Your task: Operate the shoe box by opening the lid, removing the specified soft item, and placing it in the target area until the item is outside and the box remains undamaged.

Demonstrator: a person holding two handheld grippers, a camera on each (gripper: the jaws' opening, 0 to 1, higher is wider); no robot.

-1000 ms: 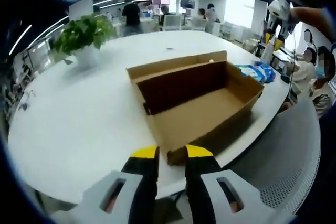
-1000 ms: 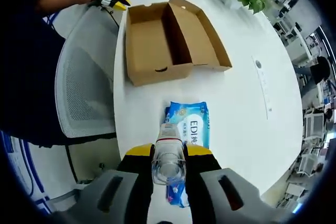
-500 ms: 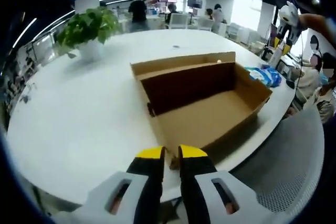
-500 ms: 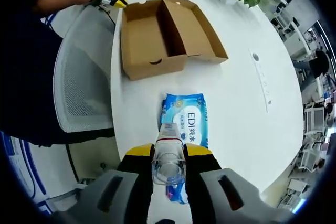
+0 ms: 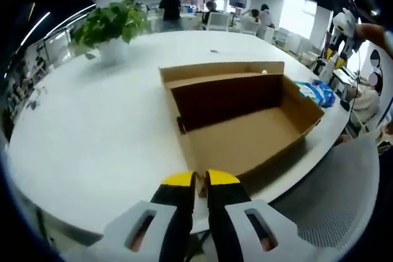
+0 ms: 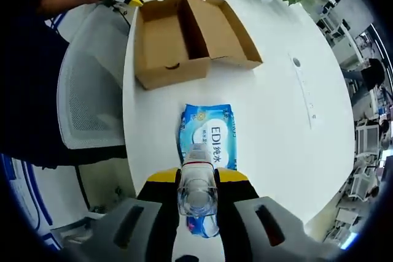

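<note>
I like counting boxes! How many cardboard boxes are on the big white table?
1. The open brown cardboard shoe box sits near the white table's edge, beyond the blue wipes pack.

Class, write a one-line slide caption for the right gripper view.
Right gripper holds a clear bottle above a blue wipes pack, open shoe box beyond.

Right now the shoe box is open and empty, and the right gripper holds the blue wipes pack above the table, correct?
Not quite. The right gripper holds a clear bottle; the wipes pack lies on the table, as the right gripper view shows. The shoe box is open and empty.
</note>
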